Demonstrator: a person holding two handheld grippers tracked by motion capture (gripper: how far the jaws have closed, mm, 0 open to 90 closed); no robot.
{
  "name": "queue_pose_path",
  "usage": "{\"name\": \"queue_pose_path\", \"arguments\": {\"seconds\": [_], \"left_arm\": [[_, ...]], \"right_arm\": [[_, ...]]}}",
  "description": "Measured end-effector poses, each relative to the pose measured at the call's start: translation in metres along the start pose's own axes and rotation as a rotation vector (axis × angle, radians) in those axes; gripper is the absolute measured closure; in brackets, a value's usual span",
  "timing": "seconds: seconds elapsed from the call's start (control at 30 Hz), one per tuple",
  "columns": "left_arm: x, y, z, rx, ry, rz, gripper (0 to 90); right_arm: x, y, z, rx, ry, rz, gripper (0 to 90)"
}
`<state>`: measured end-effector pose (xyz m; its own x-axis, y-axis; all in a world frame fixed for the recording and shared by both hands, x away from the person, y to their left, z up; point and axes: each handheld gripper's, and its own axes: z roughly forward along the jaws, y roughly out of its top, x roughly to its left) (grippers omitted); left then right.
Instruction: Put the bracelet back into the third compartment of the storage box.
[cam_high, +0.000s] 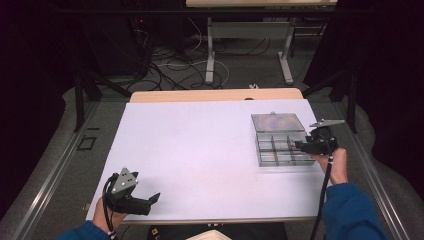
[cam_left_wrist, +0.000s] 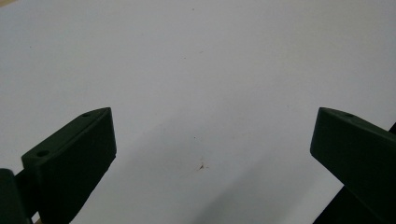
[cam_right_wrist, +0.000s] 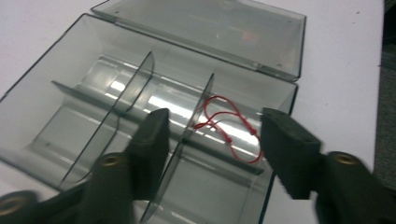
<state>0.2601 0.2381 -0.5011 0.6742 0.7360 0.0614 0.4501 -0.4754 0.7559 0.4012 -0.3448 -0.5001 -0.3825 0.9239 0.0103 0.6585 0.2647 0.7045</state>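
While the left gripper rests near the table's front-left corner with jaws spread and empty, the right gripper hovers, jaws parted, over the clear compartment box. Its lid lies open. A red string loop sits in one corner compartment, ungrasped.

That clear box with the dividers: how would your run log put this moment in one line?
clear box: lid open | red string: in one compartment | right gripper: open over box | left gripper: open above white table
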Motion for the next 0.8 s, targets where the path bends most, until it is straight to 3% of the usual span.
{"name": "queue_pose_path", "arguments": {"seconds": [0.07,0.17,0.5,0.8], "left_arm": [[0.000,0.000,-0.001,0.004,0.000,0.001,0.3],[0.000,0.000,-0.001,0.002,0.001,-0.001,0.3],[-0.001,0.000,-0.001,-0.001,0.009,-0.001,0.3],[-0.001,0.000,-0.001,-0.002,0.010,0.002,0.3]], "right_arm": [[0.003,-0.002,-0.003,0.006,0.017,-0.001,25.2],[0.007,-0.005,-0.006,0.002,0.040,-0.009,17.1],[0.028,-0.012,-0.017,-0.010,0.119,-0.039,2.7],[0.051,-0.023,-0.029,-0.023,0.168,-0.091,0.0]]}}
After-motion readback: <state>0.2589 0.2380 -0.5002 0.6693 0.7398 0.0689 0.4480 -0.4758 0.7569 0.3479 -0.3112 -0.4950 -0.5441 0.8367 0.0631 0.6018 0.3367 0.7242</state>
